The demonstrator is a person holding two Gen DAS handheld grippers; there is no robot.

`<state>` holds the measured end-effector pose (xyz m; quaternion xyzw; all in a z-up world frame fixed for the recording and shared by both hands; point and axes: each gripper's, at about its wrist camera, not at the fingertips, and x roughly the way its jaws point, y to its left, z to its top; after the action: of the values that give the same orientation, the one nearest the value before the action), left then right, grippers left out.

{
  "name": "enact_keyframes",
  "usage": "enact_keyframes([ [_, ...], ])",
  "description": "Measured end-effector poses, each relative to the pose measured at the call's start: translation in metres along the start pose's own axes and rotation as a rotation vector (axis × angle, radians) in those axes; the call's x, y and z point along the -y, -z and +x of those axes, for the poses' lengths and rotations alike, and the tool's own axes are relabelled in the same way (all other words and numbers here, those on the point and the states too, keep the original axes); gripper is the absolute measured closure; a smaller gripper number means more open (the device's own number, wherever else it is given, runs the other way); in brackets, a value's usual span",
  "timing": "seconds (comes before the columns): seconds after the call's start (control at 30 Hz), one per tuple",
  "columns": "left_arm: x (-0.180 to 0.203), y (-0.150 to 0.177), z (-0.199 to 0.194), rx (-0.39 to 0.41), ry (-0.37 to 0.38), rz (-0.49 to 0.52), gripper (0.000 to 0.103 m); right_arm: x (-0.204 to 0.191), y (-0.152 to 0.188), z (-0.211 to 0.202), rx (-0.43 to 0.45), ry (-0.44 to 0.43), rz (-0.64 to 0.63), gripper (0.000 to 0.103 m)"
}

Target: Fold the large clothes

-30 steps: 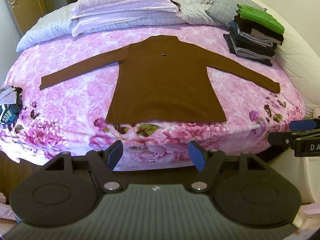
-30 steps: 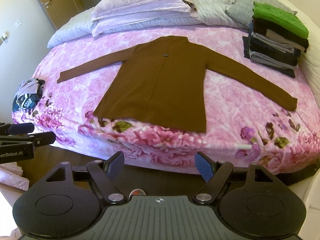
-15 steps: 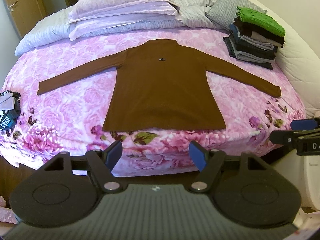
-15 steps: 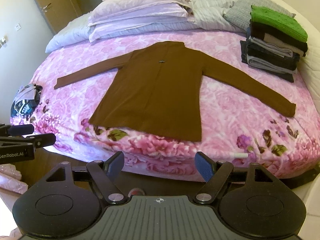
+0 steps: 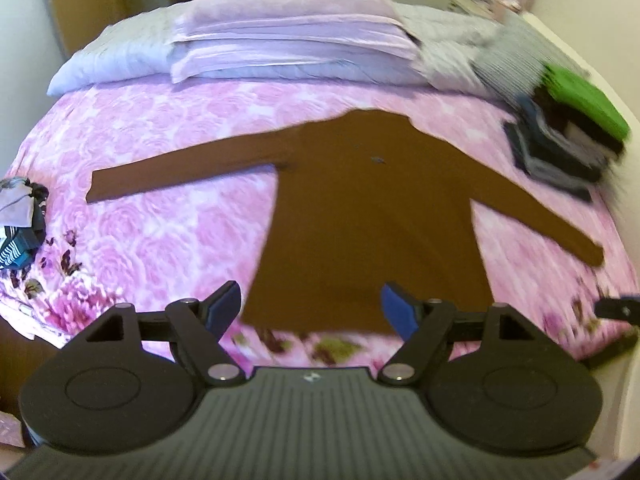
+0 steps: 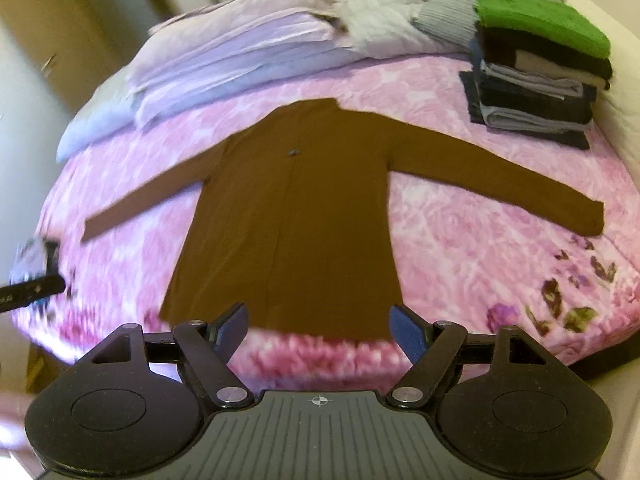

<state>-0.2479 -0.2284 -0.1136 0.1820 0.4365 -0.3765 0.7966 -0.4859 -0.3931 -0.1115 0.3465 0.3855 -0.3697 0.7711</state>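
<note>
A brown long-sleeved top point(image 5: 372, 224) point(image 6: 300, 220) lies flat on the pink flowered bedspread point(image 5: 168, 216) point(image 6: 472, 248), both sleeves spread out, hem toward me. My left gripper point(image 5: 312, 307) hovers over the hem's middle; its jaws are opening and nothing is between the blue pads point(image 5: 394, 312). My right gripper point(image 6: 320, 326) stands open above the hem too, with nothing between its fingers. Each gripper's tip shows at the edge of the other view. Both views are blurred.
A stack of folded clothes topped by a green one point(image 5: 568, 136) point(image 6: 536, 68) sits at the bed's right. Lilac pillows point(image 5: 292, 48) point(image 6: 240, 56) lie at the head. A crumpled garment point(image 5: 20, 216) rests at the left edge. A wooden door point(image 5: 80, 0) stands behind.
Both grippers have moved in toward the bed, so the brown top looms larger and its hem now sits between the fingertips. The left jaws stand a little wider.
</note>
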Motion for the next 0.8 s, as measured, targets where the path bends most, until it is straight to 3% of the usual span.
enact_keyframes([
  [0.13, -0.057, -0.043, 0.056, -0.022, 0.020, -0.101, 0.028, 0.004, -0.047, 0.036, 0.012, 0.006, 0.102, 0.028],
  [0.3, -0.141, -0.089, 0.134, -0.046, 0.093, -0.323, 0.029, -0.008, -0.110, 0.090, 0.006, 0.033, 0.195, 0.028],
  [0.43, -0.218, -0.104, 0.206, -0.055, 0.139, -0.548, 0.035, -0.021, -0.148, 0.138, -0.001, 0.084, 0.241, 0.028],
  [0.63, -0.323, -0.104, 0.307, -0.016, 0.077, -0.861, 0.050, -0.036, -0.172, 0.209, -0.066, 0.188, 0.198, 0.028],
  [0.8, -0.394, -0.087, 0.356, 0.092, -0.011, -1.059, 0.055, -0.033, -0.169, 0.256, -0.124, 0.274, 0.144, 0.028],
])
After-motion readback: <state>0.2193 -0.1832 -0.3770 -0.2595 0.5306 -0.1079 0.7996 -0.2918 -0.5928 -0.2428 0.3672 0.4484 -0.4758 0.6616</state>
